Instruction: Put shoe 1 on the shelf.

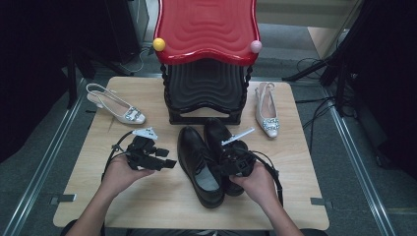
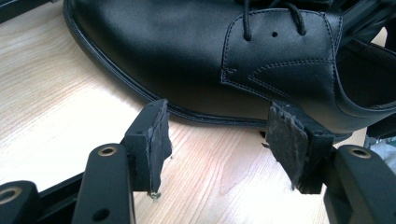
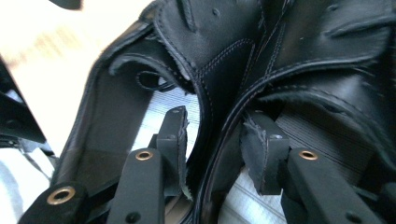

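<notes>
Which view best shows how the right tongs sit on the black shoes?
The right gripper view: the right tongs straddle the shoes' touching inner walls, one jaw in each. The high view shows them from above, jaws hidden. The left gripper view shows one shoe's outer side.

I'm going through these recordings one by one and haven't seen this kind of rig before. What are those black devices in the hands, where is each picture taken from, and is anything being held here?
No robot here: a person holds a hand-operated two-jaw gripper in each hand. The high view looks down on a wooden table. On it lie a pair of black shoes, two pale slingback heels and a red and black two-tier rack. The other two pictures come from cameras riding on the grippers, looking along their jaws.

The left gripper is open just beside the left black shoe, holding nothing. The right gripper has one jaw inside each shoe, with the two inner walls of the shoes between its pads. The pads look slightly apart from the leather, so this seems a loose straddle, not a grip.
</notes>
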The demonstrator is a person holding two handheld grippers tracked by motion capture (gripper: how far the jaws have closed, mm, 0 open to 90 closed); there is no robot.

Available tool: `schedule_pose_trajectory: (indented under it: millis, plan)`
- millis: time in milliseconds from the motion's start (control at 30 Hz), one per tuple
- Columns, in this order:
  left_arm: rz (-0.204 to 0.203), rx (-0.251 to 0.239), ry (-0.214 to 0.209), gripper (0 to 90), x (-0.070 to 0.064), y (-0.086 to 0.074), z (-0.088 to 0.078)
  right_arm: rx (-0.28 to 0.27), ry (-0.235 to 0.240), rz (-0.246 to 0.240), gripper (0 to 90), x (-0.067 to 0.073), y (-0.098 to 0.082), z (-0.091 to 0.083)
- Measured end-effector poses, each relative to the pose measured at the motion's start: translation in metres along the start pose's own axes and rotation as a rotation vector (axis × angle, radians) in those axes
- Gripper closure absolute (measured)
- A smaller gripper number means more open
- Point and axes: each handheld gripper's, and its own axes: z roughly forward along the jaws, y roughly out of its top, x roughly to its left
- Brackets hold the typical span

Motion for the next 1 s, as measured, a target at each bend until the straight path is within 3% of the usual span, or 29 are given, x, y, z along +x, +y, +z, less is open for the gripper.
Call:
schedule_pose_trajectory:
  millis: [233,500,733,900,1000]
  plan:
    - [-0.008,-0.006,0.012,36.5,0.005,0.002,-0.004,0.039,-0.026,0.028,60.5,-0.001,0.006,0.012]
    - [-0.024,-0.027,0.004,36.6,0.009,0.003,-0.006,0.052,-0.115,0.013,67.4,0.003,0.008,0.021]
    - [-0.019,-0.023,0.015,36.7,0.012,0.001,-0.007,0.072,-0.118,0.037,79.9,-0.002,0.009,0.017]
    - [-0.009,-0.011,0.025,36.7,0.017,-0.001,-0.007,0.083,-0.093,0.061,82.8,-0.013,0.006,0.01]
    - [-0.017,-0.016,0.03,36.9,0.018,-0.001,-0.008,0.081,-0.083,0.05,83.2,-0.019,0.003,0.003]
